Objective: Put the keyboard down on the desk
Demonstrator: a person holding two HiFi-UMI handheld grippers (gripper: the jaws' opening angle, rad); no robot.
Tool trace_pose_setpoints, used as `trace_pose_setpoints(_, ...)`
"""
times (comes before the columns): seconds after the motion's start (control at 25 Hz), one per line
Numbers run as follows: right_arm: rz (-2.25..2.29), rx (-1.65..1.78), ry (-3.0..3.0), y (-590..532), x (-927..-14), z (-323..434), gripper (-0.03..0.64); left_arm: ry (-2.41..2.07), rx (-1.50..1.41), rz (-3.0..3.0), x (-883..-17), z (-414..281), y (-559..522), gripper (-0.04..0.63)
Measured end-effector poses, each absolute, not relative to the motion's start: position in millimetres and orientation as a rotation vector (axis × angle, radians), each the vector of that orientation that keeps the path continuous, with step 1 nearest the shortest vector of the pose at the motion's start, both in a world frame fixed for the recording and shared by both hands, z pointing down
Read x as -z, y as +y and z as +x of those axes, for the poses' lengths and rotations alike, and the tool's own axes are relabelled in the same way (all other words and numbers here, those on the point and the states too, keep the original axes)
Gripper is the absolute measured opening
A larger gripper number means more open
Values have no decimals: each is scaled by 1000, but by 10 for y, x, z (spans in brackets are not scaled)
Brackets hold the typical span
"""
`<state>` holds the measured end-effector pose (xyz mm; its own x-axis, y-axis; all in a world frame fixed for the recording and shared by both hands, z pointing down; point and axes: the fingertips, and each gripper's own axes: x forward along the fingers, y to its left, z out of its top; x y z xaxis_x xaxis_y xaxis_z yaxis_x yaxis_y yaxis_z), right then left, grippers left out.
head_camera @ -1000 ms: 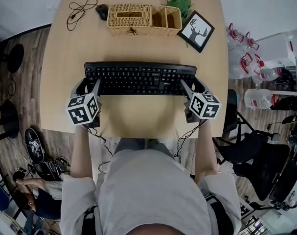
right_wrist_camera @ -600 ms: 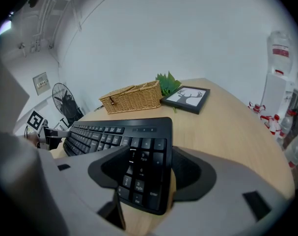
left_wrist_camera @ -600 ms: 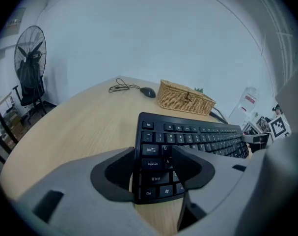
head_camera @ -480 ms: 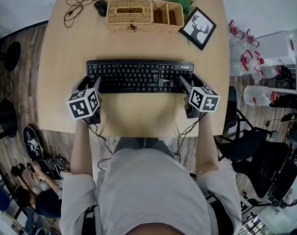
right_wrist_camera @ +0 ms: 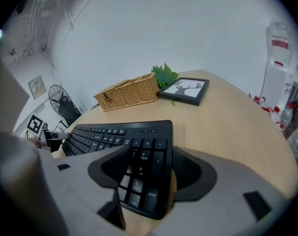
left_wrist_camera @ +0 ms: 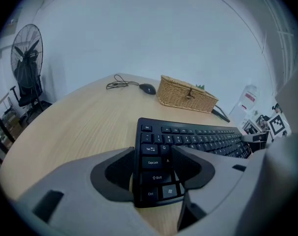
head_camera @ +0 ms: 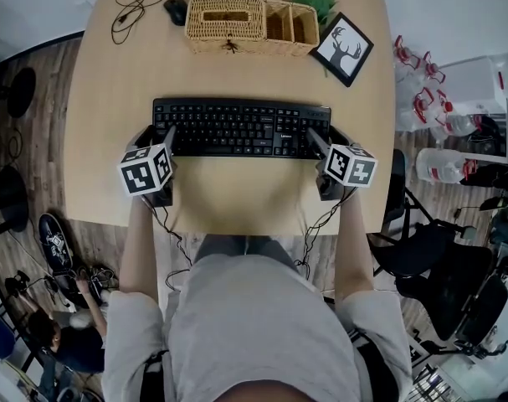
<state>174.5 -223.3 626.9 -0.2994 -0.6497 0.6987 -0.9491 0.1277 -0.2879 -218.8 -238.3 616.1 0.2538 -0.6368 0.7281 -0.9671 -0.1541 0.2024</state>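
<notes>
We hold the keyboard point(head_camera: 241, 128) at both ends — left gripper point(left_wrist_camera: 153, 167) clamped on its Caps Lock end, right gripper point(right_wrist_camera: 148, 173) clamped on its numpad end; it sits level across the desk point(head_camera: 228, 195); touching or not, we cannot tell.

Office setting here: a pale wooden desk point(head_camera: 103, 141) carries a black keyboard point(head_camera: 237, 128), a mouse point(head_camera: 176, 9), a wicker basket point(head_camera: 224, 23) and a framed deer picture point(head_camera: 344, 48). A black office chair point(head_camera: 433, 262) sits off to the side on the wood floor point(head_camera: 48, 90), and a standing fan point(left_wrist_camera: 26, 48) stands by the wall.
</notes>
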Motion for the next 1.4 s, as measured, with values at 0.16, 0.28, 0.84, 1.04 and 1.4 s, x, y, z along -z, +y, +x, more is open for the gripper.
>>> trace_pose_setpoints(0.16,1545,-1021,-1990,-2227,-6316,1740,256,-1455,-663,1874,-6193,-2188,-2390,239)
trace_pose_setpoints(0.28,1546,-1021,-1985,-2228,-6321,1741,256,-1460,-659,1878,-6195,-2190,-2391,239)
trace_pose_setpoints(0.84,1677,-734,-2009,-2137,-5926,1829,122,-1726,-588,2039,-5587,-2274,-2380,118)
trace_pose_setpoints(1.04,1705,-581,-2121,-2047,-5505,1763,14,-1805,-512,2064,-5245,-2274,-2238,11)
trace_pose_setpoints(1.4,1688,-427,-2288,-1733,-4947,1623,14,-1856,-433,2143,-4856,-2115,-1785,9)
